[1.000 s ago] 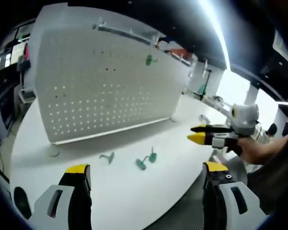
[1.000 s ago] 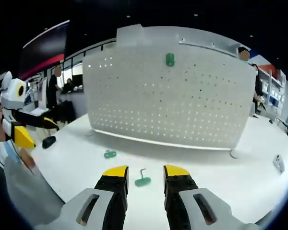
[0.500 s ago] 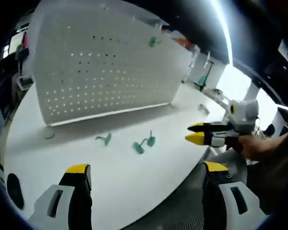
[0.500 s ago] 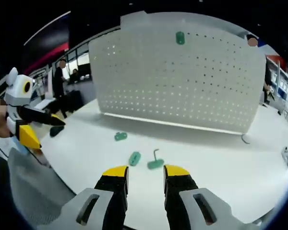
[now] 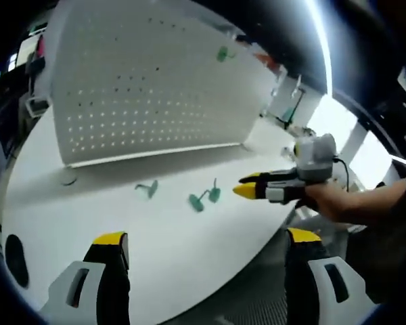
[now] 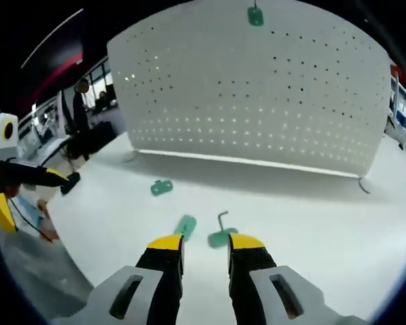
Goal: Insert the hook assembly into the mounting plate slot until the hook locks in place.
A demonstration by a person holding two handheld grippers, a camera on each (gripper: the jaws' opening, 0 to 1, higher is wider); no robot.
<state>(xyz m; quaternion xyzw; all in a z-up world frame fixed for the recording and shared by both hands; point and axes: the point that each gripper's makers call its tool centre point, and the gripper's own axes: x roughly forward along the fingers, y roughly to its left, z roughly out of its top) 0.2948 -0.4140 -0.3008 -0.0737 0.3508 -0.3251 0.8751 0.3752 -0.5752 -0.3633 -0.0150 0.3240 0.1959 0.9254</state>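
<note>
We find the right gripper [image 6: 204,245] has advanced toward the green hooks since the earlier frame, its jaws now narrowly parted and holding nothing, just short of one hook [image 6: 221,236] lying on the white worktop [image 6: 311,223]. Two more green pieces [image 6: 185,225] [image 6: 162,187] lie near it, and another hook [image 6: 255,15] hangs high on the upright pegboard [image 6: 257,101]. The left gripper [image 5: 206,247] stands wide open and empty over the worktop edge.

A person [image 6: 81,101] stands by desks beyond the white round table [image 6: 338,223]; a ceiling light strip [image 5: 319,34] glows.
</note>
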